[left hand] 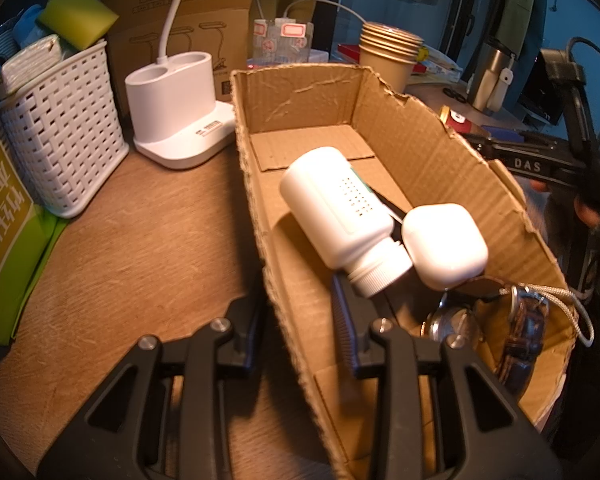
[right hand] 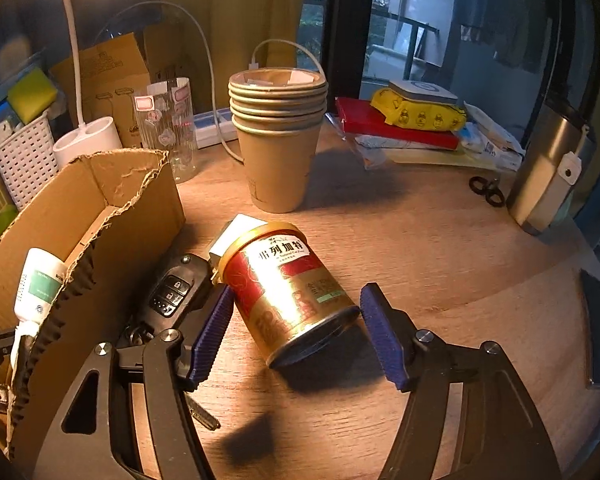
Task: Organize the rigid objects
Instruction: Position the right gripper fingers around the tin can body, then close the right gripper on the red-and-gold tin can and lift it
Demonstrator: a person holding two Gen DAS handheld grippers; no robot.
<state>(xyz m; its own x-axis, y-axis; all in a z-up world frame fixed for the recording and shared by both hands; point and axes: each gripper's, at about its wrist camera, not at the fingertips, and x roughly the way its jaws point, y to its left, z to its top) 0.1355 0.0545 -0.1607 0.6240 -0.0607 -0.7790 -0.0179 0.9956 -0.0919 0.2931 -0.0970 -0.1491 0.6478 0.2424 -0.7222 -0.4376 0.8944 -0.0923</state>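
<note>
Right claw (right hand: 296, 340) apart around a tipped tin (right hand: 288, 292) on the surface (right hand: 440, 240), left claw (left hand: 304, 336) straddling the box (left hand: 420, 152) wall, grip unclear, bottle (left hand: 340, 212) inside.
</note>
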